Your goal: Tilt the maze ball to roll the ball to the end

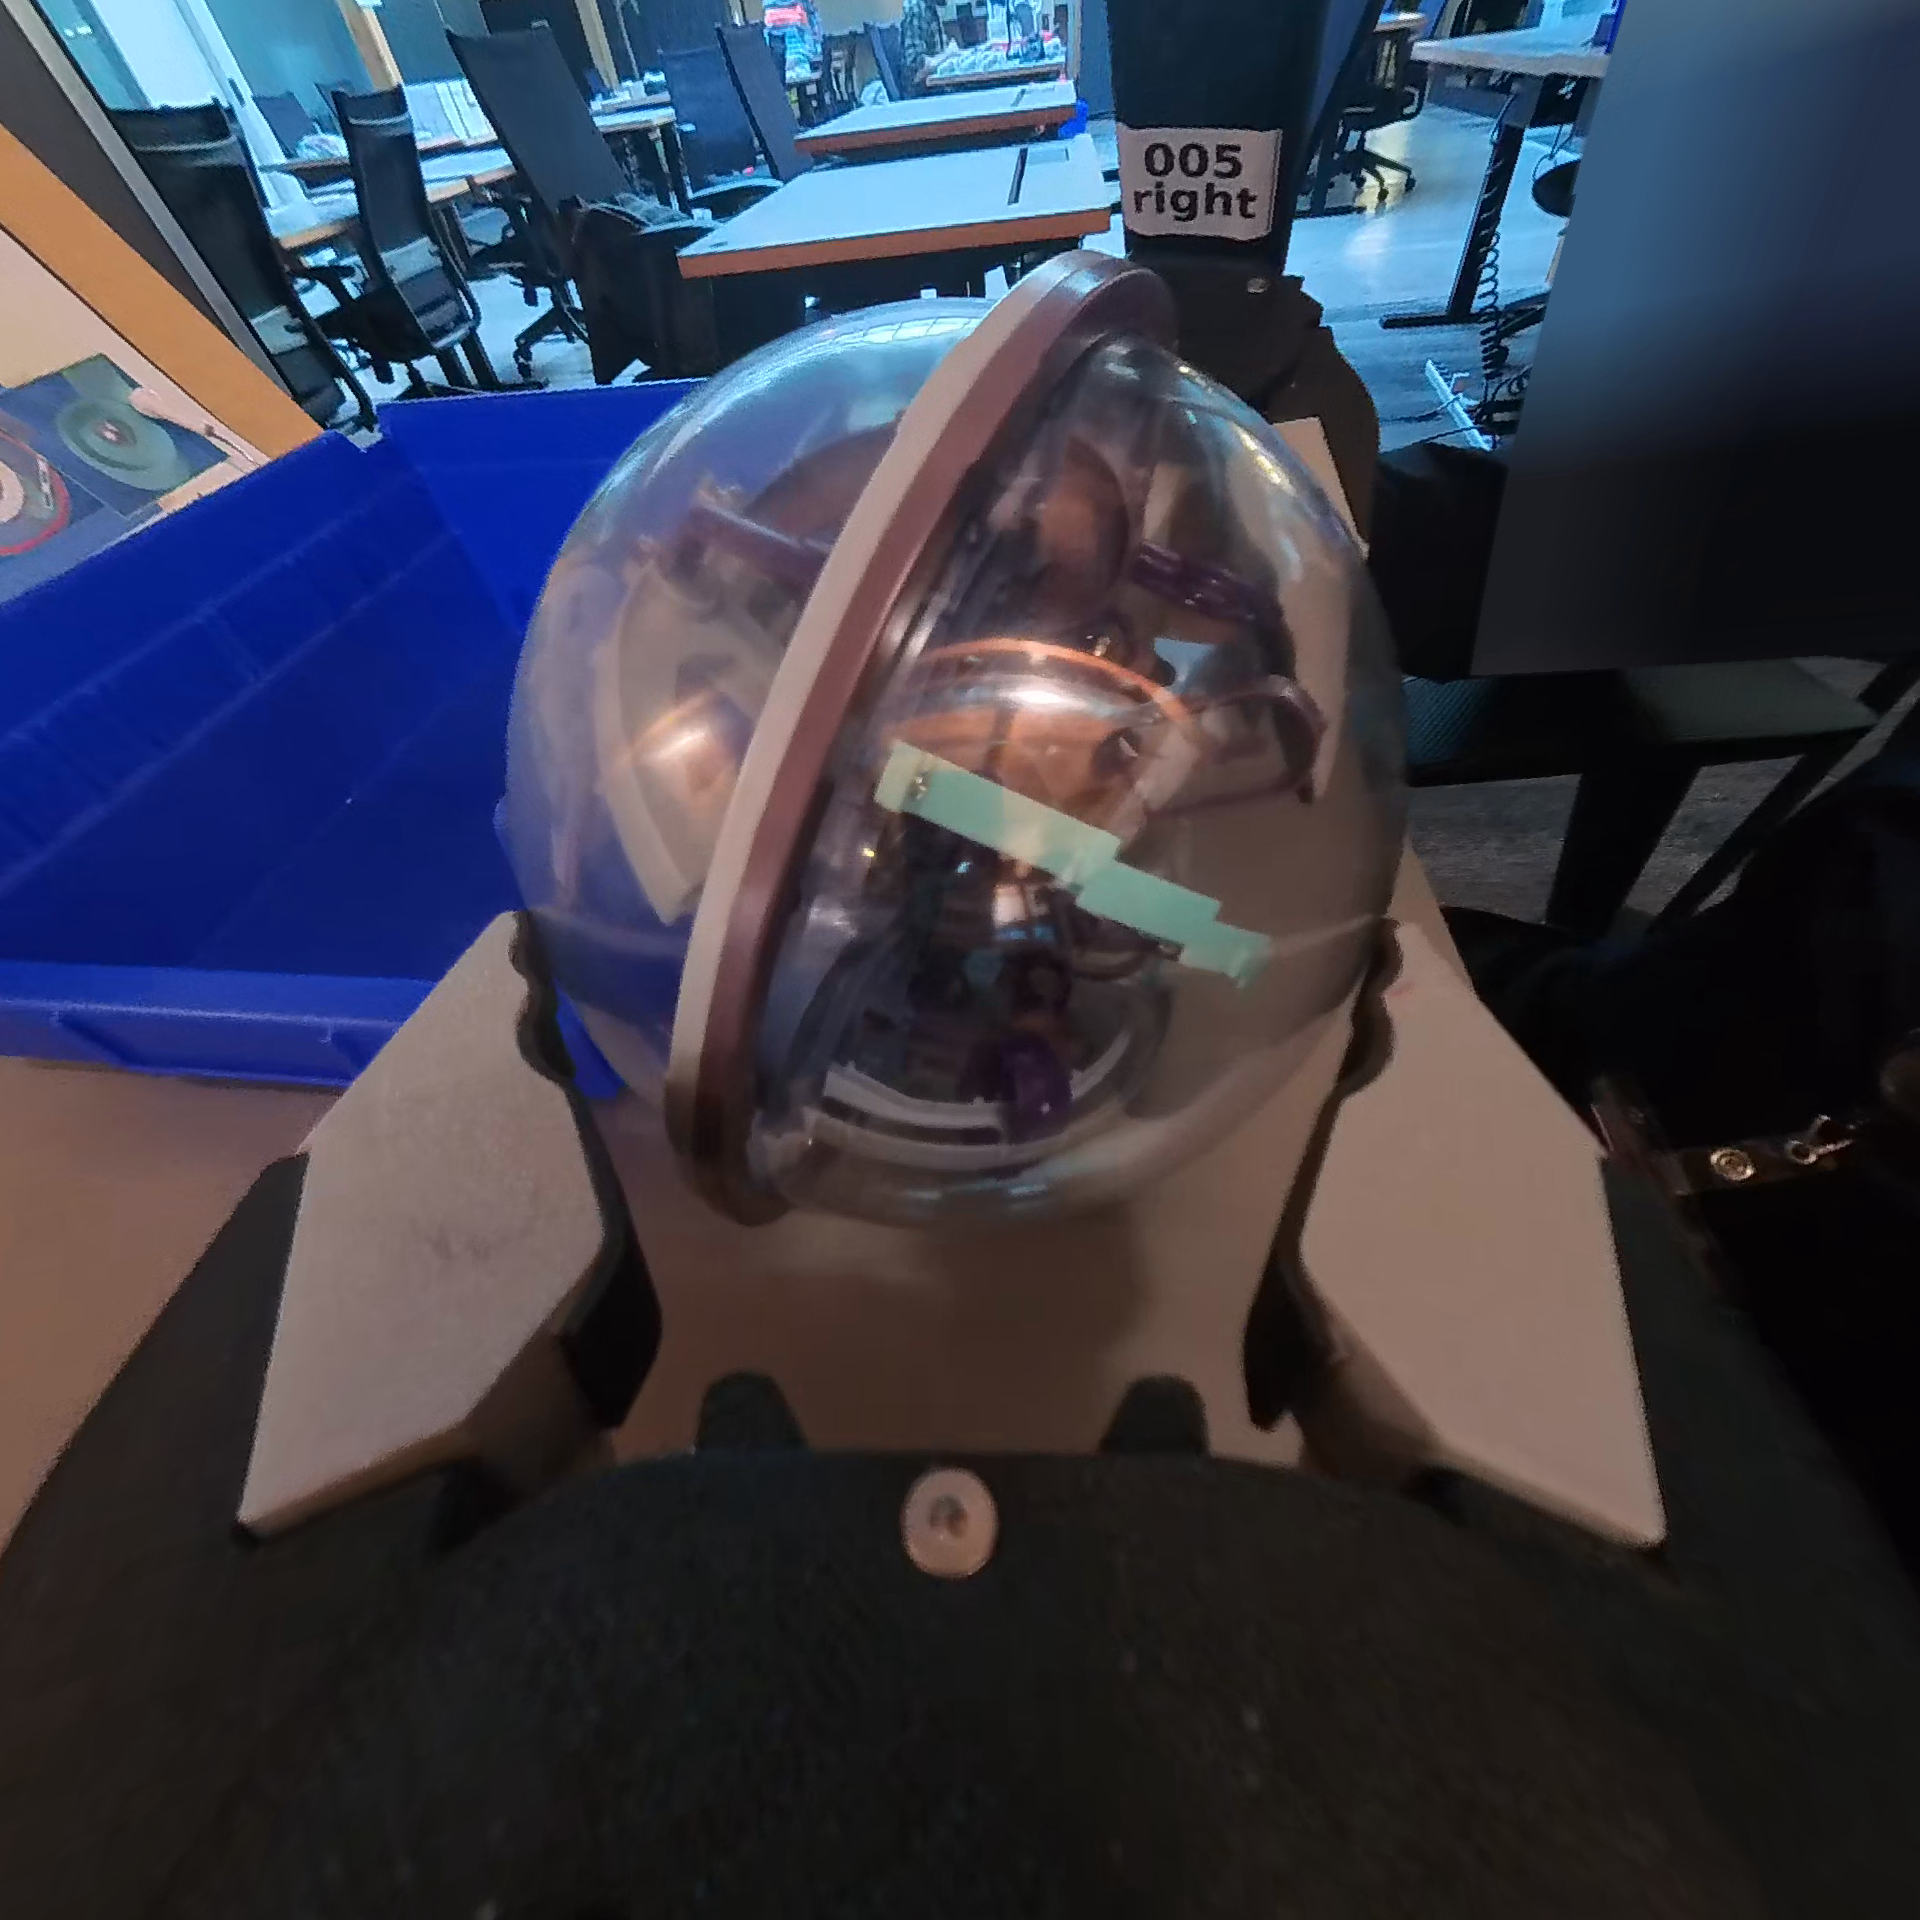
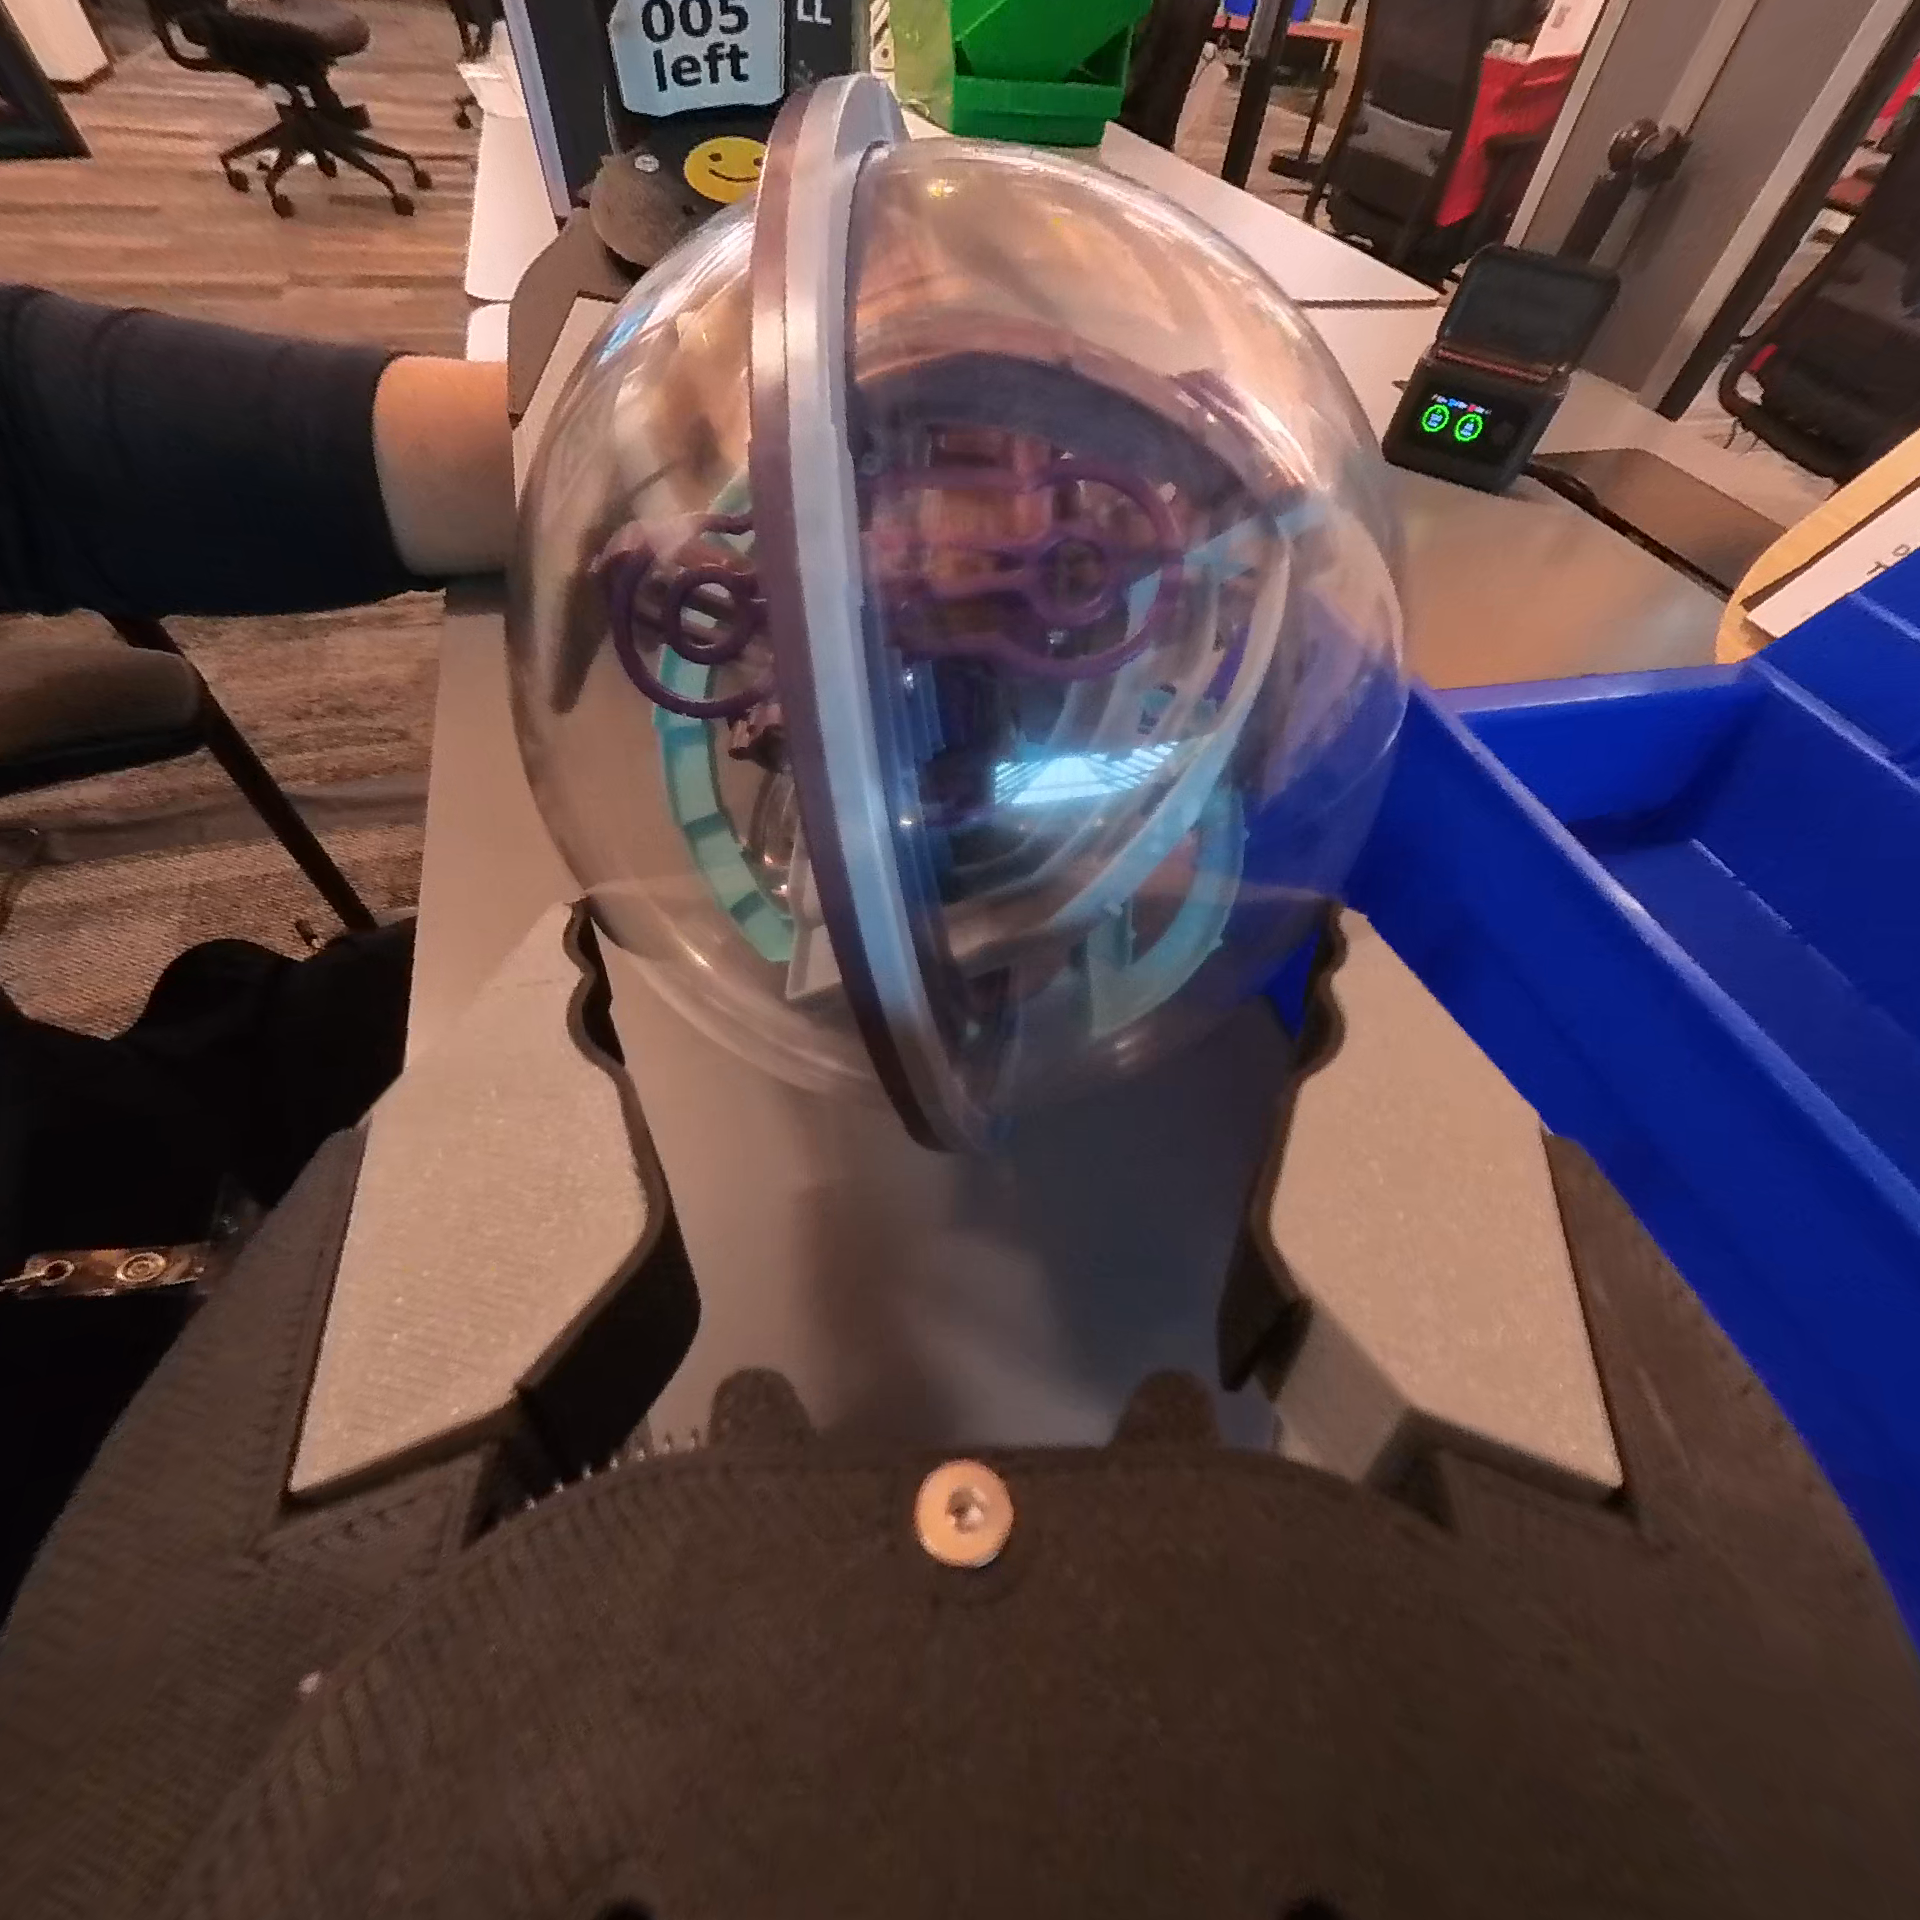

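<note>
Both hand-held grippers point(image 1: 956, 966) point(image 2: 956, 966) clamp maze ball point(image 1: 966, 748) w/ blue bin point(image 1: 260, 727) beside.

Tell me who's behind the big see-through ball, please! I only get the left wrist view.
Observer: The right wrist view shows a person's arm in a dark sleeve reaching in behind the clear plastic maze ball.
Operator: What's inside the ball on that side?
Observer: A curved turquoise ladder-like track bends along beside the ball's grey rim.
Operator: Is anything glowing over there?
Observer: Yes, a small black box with two green glowing circles stands on the grey table, beyond the blue plastic bin.
</note>
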The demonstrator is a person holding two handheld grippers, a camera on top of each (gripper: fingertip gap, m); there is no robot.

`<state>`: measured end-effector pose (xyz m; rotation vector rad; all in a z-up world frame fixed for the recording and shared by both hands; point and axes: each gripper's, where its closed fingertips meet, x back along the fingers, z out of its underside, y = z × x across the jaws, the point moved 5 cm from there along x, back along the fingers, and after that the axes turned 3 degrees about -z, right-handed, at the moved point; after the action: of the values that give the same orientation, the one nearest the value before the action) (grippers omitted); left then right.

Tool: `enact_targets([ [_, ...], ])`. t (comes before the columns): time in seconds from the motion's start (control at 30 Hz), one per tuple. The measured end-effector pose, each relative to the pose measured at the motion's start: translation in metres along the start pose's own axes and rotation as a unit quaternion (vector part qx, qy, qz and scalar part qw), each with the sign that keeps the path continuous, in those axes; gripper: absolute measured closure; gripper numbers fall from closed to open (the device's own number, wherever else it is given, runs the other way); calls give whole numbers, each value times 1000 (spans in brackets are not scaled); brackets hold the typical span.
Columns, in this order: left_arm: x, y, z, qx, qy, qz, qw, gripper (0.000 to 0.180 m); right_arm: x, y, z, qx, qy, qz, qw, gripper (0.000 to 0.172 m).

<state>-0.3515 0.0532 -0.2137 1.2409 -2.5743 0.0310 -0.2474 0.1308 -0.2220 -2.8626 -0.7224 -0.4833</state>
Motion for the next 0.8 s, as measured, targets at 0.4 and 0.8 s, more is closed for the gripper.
enact_targets([
  [0.4,-2,-1,-3,70,-5,17,997,34,5,1,-5,-60,3,-20,998,42],
  [0.8,1,-13,-2,119,-14,17,993,34,7,11,-5,-100,-4,-44,994,42],
])
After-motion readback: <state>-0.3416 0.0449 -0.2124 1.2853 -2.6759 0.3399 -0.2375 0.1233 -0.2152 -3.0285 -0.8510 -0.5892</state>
